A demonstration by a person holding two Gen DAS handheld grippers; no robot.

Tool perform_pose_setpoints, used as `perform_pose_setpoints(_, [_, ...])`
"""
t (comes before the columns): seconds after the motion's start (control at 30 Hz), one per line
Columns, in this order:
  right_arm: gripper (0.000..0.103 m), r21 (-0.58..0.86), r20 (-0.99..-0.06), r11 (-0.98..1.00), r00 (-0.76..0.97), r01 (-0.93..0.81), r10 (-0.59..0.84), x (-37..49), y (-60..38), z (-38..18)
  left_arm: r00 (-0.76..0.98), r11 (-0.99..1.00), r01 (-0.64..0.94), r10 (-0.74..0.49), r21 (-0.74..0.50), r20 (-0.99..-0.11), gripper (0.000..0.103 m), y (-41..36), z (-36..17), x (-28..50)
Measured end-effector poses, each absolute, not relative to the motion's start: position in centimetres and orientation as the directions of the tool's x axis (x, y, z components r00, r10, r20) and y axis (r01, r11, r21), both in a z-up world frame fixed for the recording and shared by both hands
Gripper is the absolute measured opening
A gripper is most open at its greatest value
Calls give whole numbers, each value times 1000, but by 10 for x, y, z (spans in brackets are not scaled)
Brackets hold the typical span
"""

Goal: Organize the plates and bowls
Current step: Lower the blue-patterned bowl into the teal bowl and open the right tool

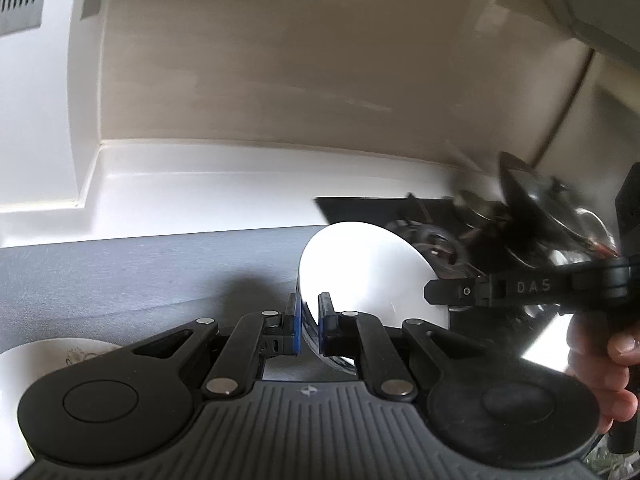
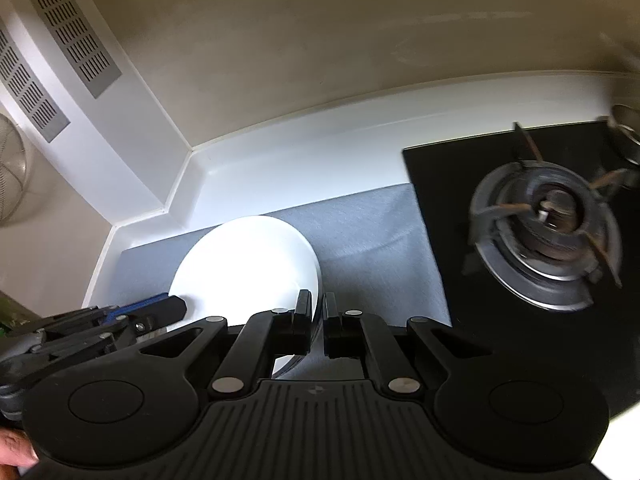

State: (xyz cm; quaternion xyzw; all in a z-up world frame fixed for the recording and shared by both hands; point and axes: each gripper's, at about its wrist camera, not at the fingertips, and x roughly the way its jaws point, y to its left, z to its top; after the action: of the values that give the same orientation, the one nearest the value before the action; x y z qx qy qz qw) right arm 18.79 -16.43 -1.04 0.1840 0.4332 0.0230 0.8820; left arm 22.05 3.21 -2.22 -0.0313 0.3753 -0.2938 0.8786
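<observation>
A white bowl (image 1: 368,272) is held up above the grey counter mat (image 1: 120,272). My left gripper (image 1: 309,320) is shut on its near rim. My right gripper (image 2: 319,320) is shut on the bowl's opposite rim (image 2: 248,268). The right gripper also shows in the left wrist view (image 1: 430,292), coming in from the right onto the bowl's edge. The left gripper shows in the right wrist view (image 2: 176,306) at the bowl's left rim. A second white dish with a faint pattern (image 1: 48,360) lies on the mat at lower left.
A black gas hob (image 2: 460,184) with a burner (image 2: 548,216) lies right of the mat (image 2: 380,240). A white ledge (image 2: 300,164) and beige wall run behind. A vented hood panel (image 2: 68,28) hangs upper left. A metal pot (image 2: 628,128) is at far right.
</observation>
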Motion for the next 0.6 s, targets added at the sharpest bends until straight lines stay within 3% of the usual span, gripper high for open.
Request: perform_pose_setpoints(0.6, [6, 342, -813, 911, 558, 229, 165, 105, -168, -22, 447, 796, 522, -561, -306, -697, 7, 27, -40, 169])
